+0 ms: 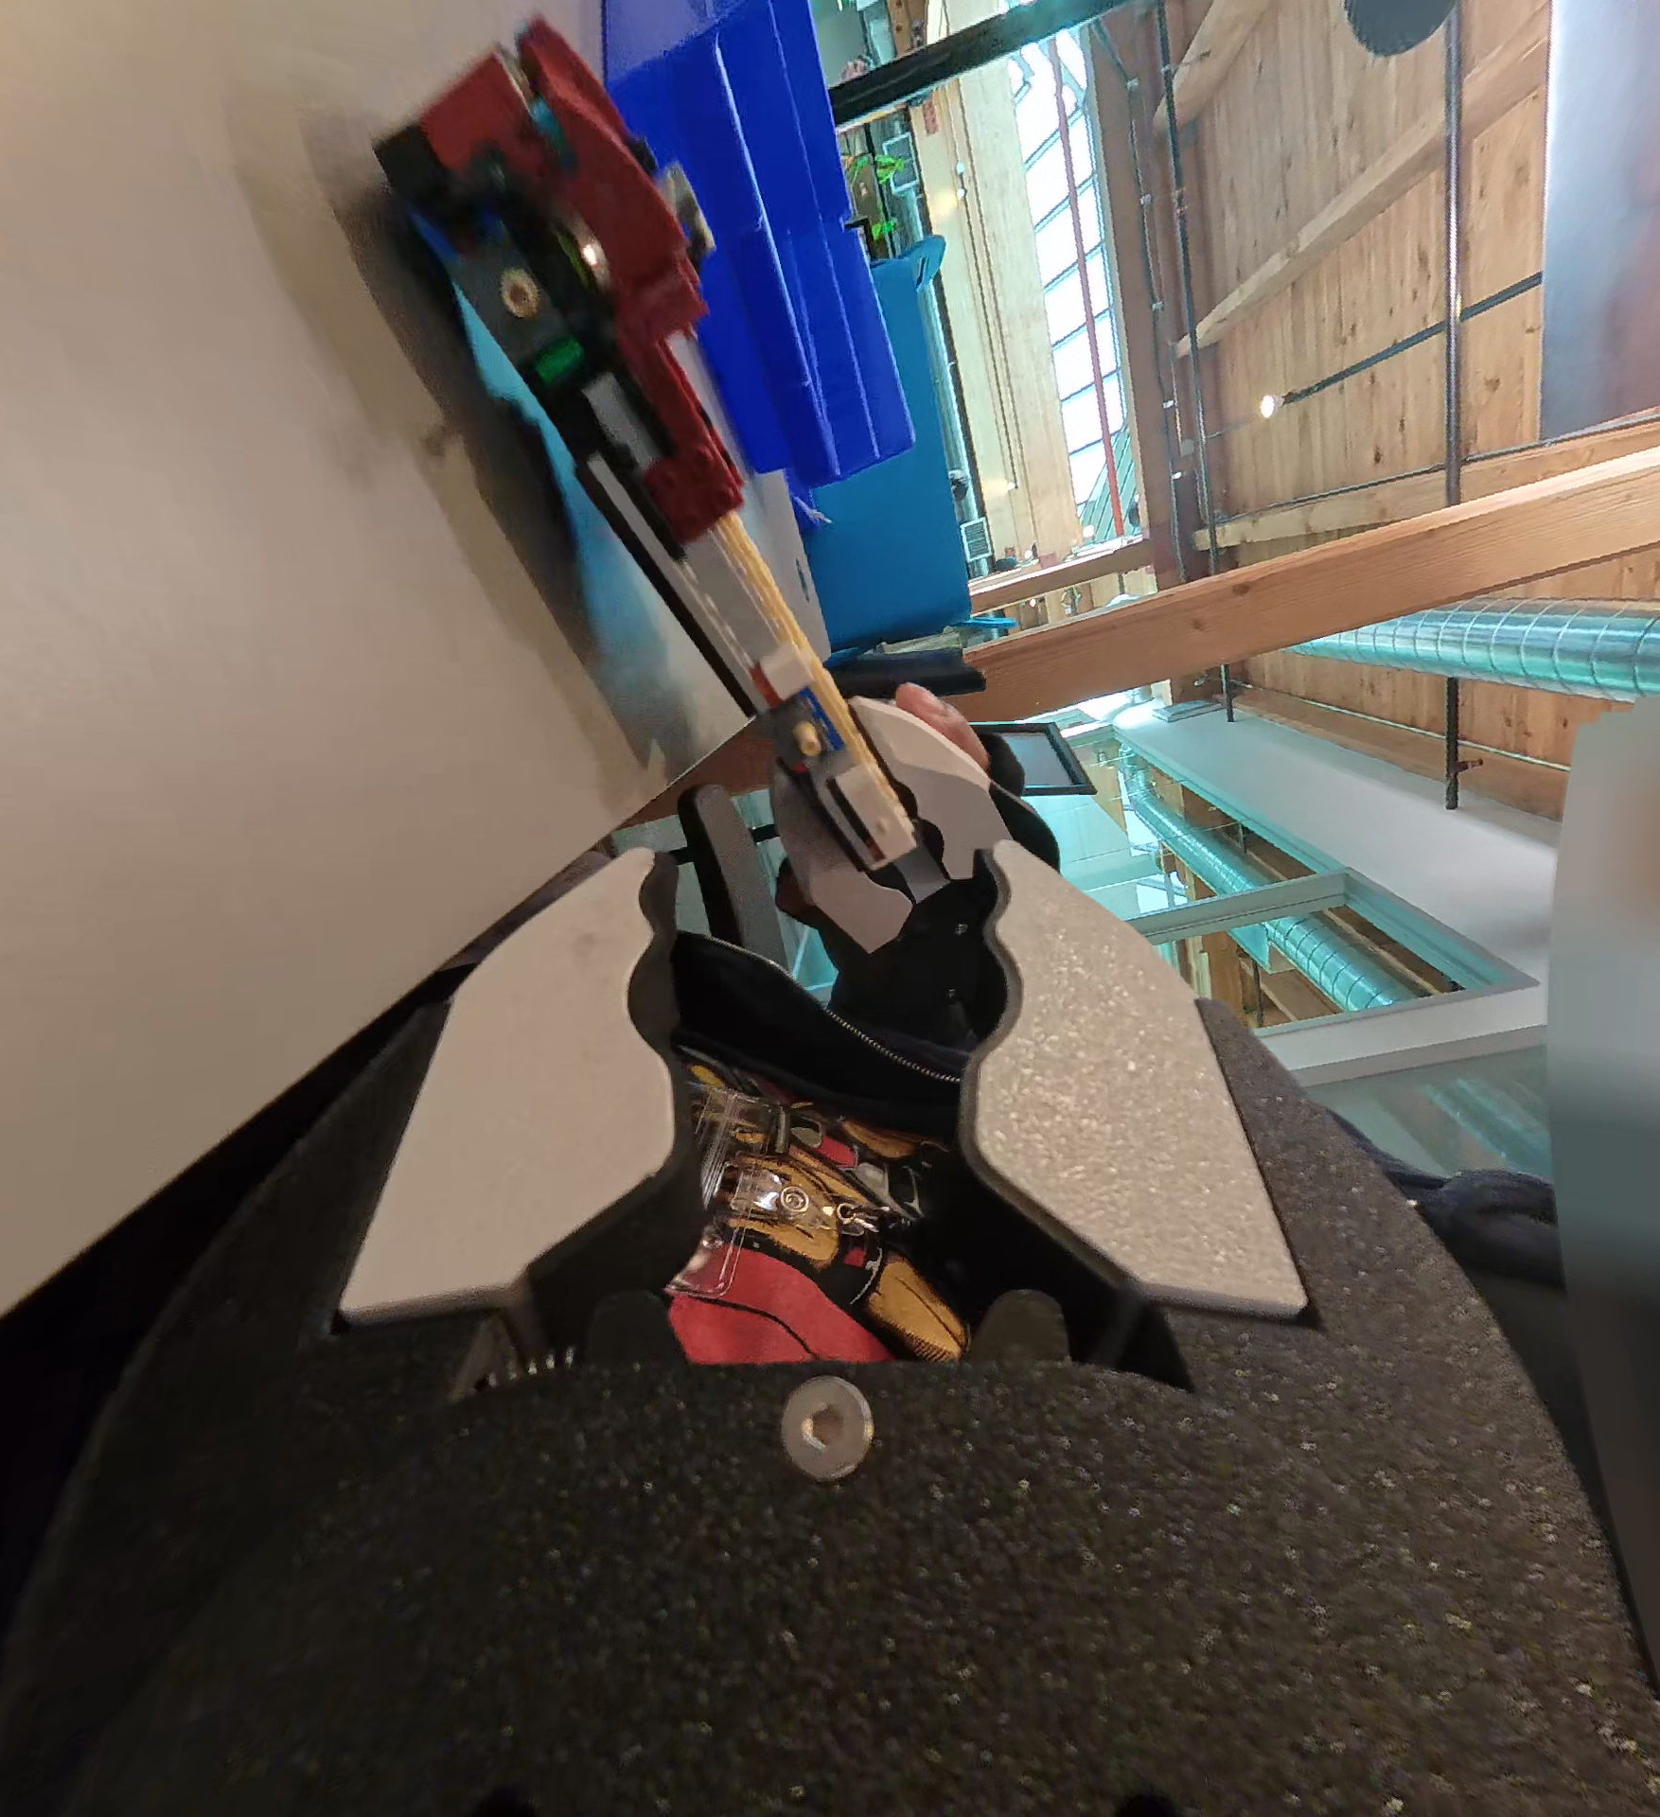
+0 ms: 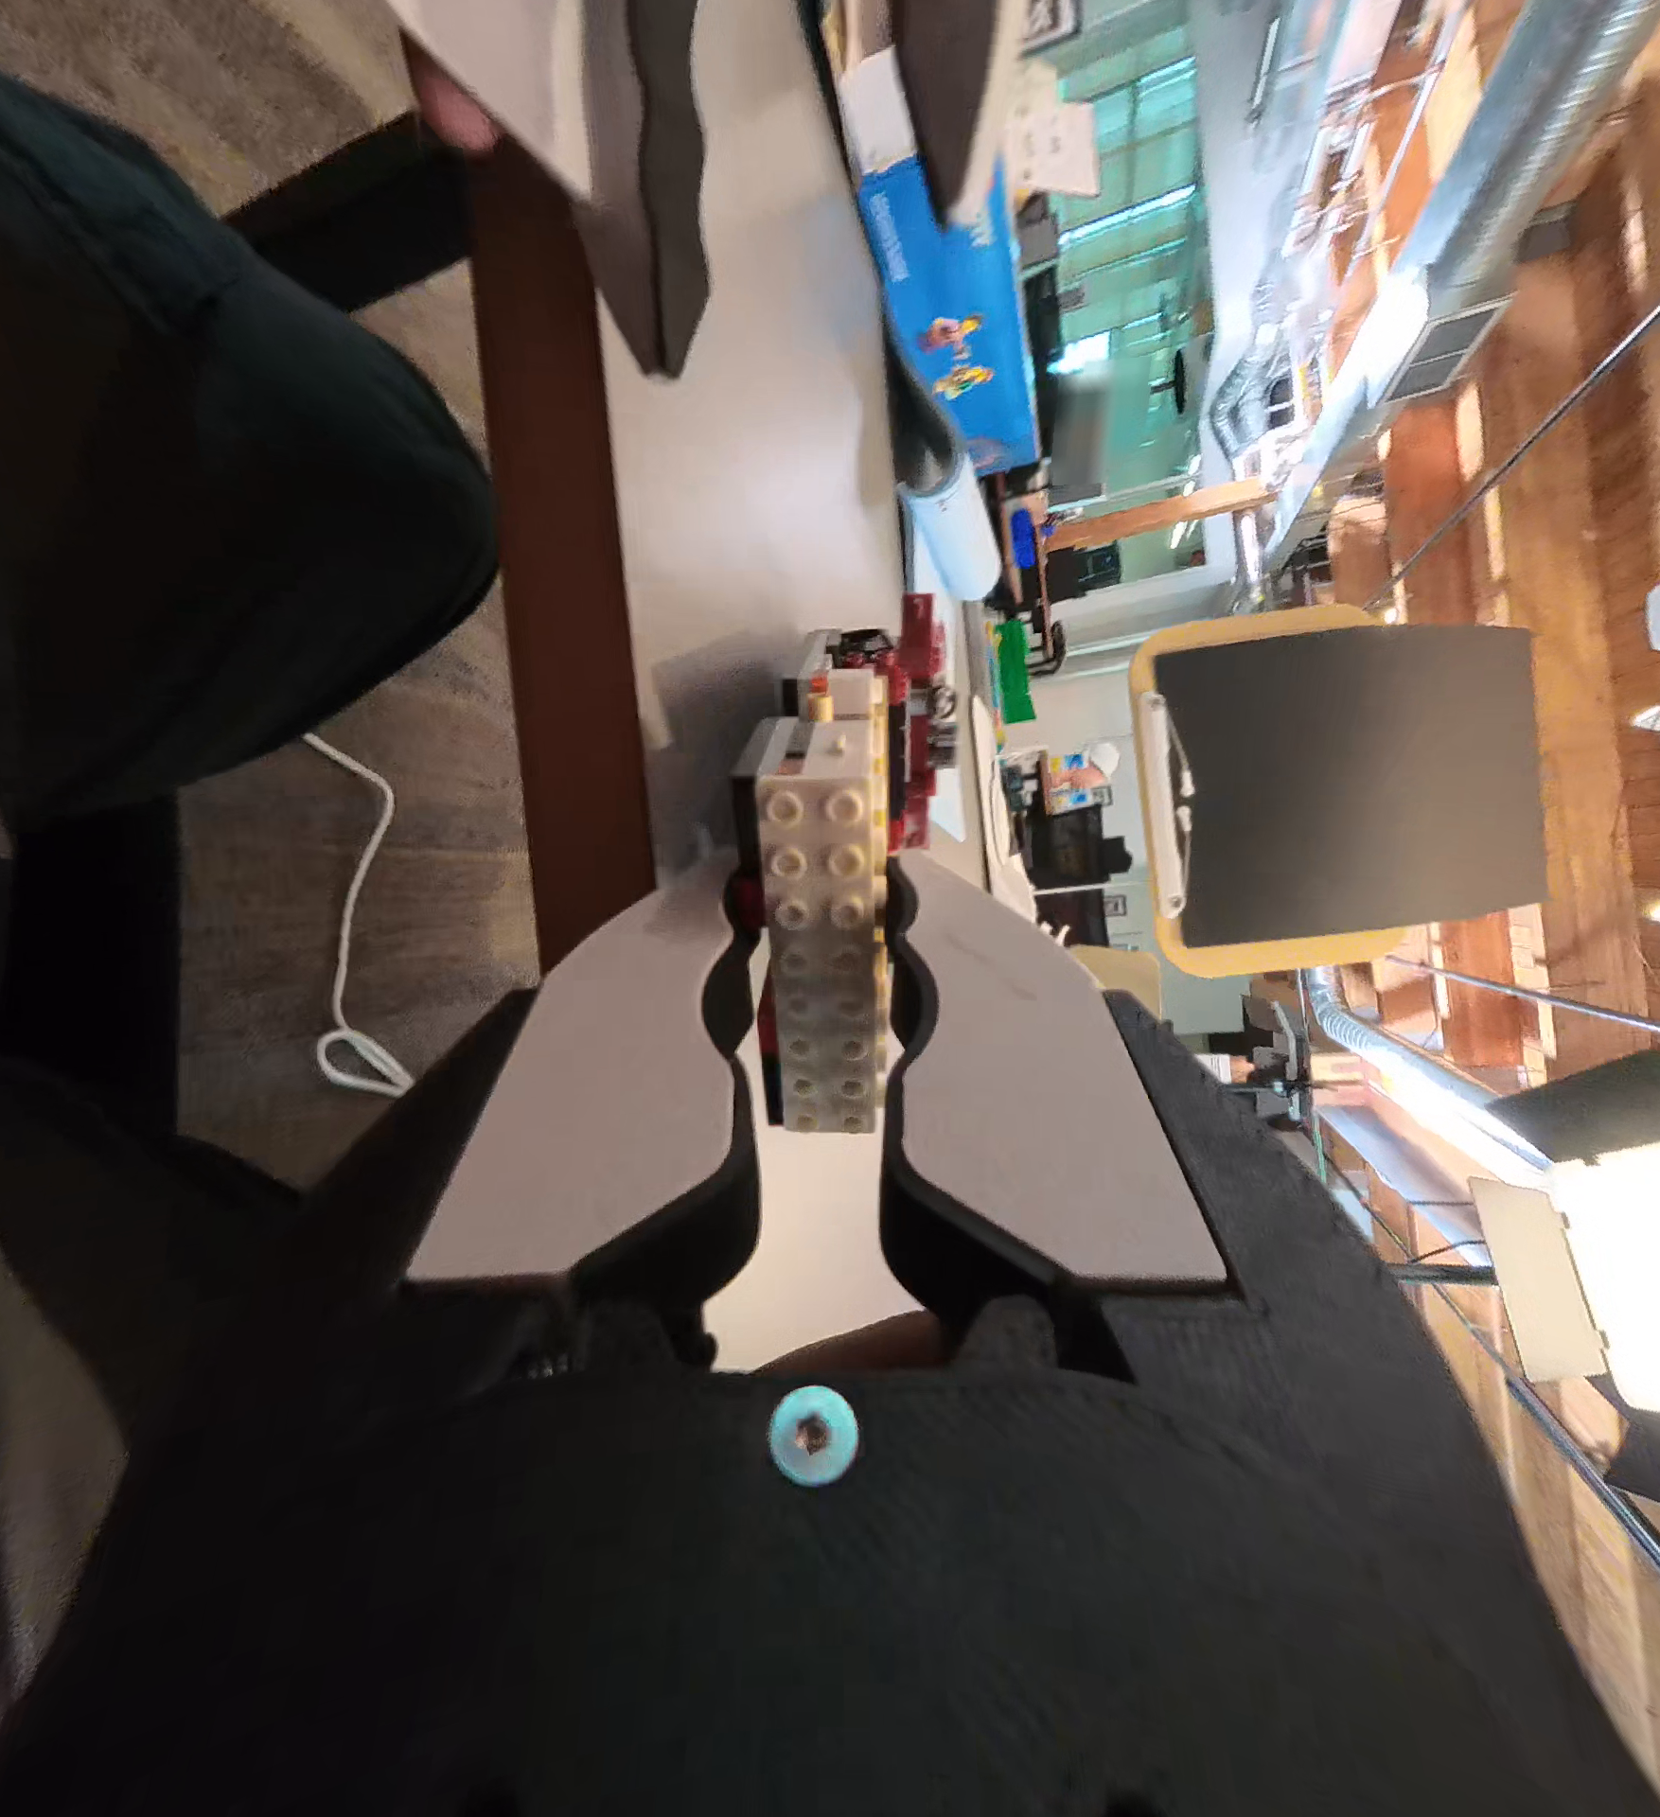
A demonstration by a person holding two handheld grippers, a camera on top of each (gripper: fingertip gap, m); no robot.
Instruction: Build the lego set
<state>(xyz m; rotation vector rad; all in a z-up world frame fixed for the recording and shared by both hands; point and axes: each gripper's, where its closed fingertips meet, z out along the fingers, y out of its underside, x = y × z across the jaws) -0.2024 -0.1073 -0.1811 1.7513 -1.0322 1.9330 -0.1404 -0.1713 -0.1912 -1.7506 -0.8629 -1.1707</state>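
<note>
The long toy-brick model point(image 2: 831, 944), lying on the white counter point(image 2: 767, 492), is seen pinched at its near white end by the right hand-held gripper point(image 2: 821, 924), while the left hand-held gripper point(image 1: 826, 885) is held spread and empty.

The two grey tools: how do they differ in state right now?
The left grey tool stands wide open with nothing between its fingers, while the right grey tool is closed on the white studded end of the long toy-brick model. The left one is clear of the model; the right one grips its end. Both have grey wavy-edged fingers.
</note>
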